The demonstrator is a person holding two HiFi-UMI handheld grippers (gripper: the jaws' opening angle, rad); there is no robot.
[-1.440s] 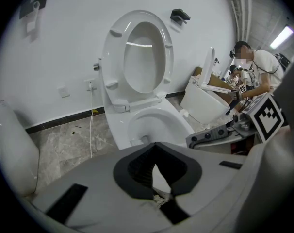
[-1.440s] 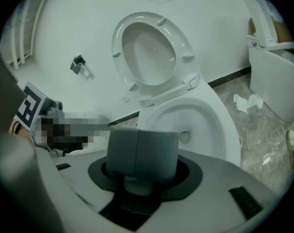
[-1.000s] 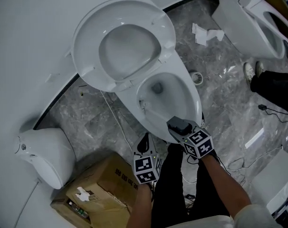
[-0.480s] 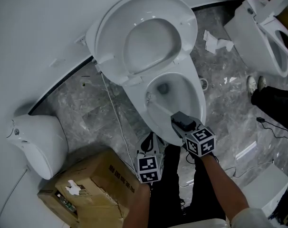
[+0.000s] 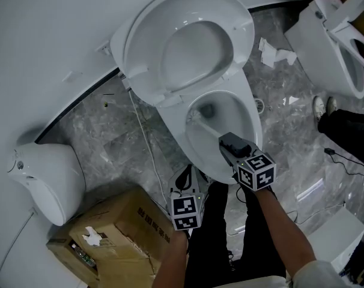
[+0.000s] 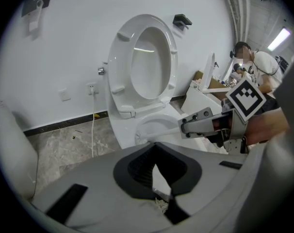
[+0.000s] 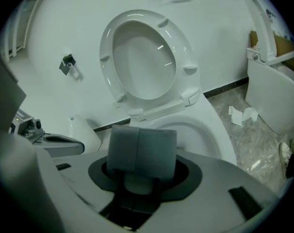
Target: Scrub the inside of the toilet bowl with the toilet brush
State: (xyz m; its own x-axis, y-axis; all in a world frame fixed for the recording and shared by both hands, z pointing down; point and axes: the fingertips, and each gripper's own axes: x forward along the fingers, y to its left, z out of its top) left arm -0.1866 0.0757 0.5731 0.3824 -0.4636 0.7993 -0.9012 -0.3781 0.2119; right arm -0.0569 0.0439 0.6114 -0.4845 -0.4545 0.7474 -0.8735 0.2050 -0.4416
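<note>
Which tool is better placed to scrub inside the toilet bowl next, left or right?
Right. The right tool is clamped on the toilet brush, whose head is already inside the bowl; the left tool hangs empty outside it.

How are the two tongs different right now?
The right tongs grip the toilet brush; the left tongs are shut on nothing. The right tongs reach over the front rim of the toilet bowl; the left tongs hang outside it, beside its base. Both point downward.

Left gripper [image 5: 184, 179] jaws together; right gripper [image 5: 226, 141] clamped.
</note>
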